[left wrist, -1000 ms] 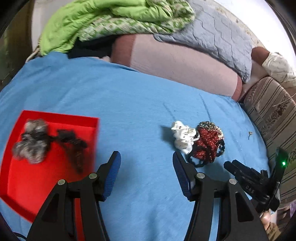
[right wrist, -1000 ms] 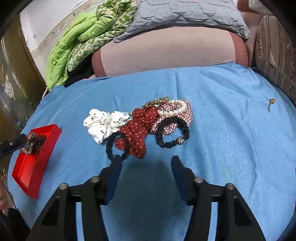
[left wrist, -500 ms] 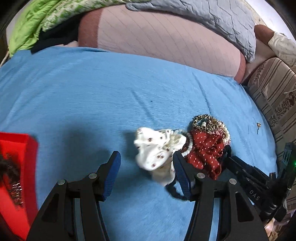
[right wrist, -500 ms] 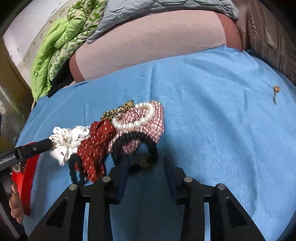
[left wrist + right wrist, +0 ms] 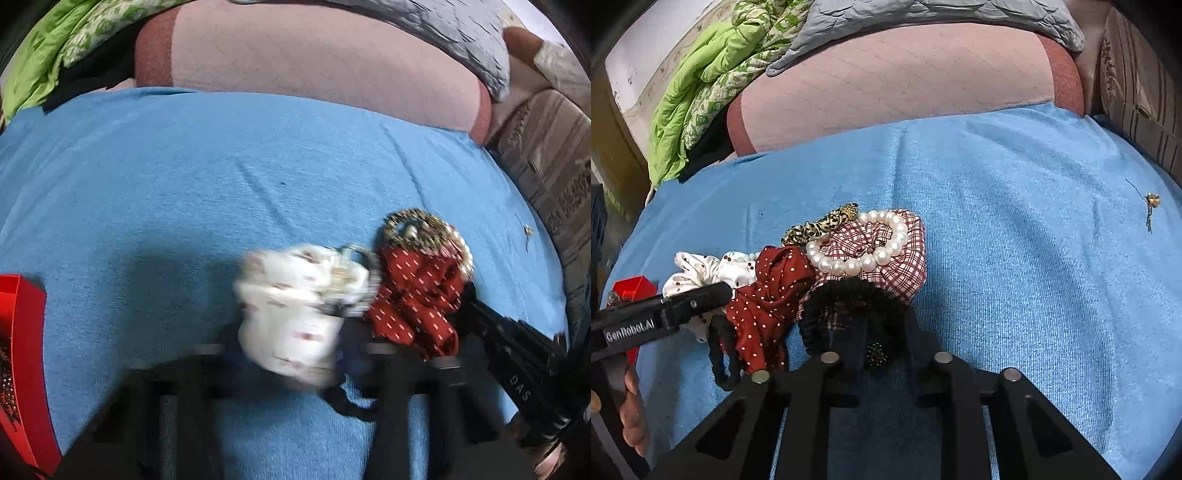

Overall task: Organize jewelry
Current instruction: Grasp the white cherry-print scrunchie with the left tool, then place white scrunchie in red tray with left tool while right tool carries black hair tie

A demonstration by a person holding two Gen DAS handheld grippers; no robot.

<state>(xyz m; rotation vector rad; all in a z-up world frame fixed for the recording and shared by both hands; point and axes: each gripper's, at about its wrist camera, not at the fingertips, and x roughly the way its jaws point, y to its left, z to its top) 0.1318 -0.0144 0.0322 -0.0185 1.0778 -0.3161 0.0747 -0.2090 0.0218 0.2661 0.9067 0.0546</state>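
Note:
A pile of hair accessories lies on the blue sheet (image 5: 1015,258): a white spotted scrunchie (image 5: 295,306) (image 5: 701,271), a red dotted scrunchie (image 5: 413,295) (image 5: 768,295), a pearl bracelet (image 5: 857,258) on a checked scrunchie (image 5: 905,266), a leopard band (image 5: 820,225) and a black frilly band (image 5: 849,306). My left gripper (image 5: 295,354) is blurred, its jaws around the white scrunchie. My right gripper (image 5: 882,339) has its jaws close around the black frilly band's near edge.
A red tray (image 5: 22,354) holding dark items sits at the left. A small gold earring (image 5: 1150,203) lies alone at the right. A pink bolster (image 5: 905,81), grey quilt and green blanket (image 5: 701,81) line the far edge. A thin black band (image 5: 724,350) lies beside the red scrunchie.
Both grippers moved forward onto the pile. The left closed in on the white scrunchie; the right narrowed around the black frilly band. The tray slid to the left edge of view.

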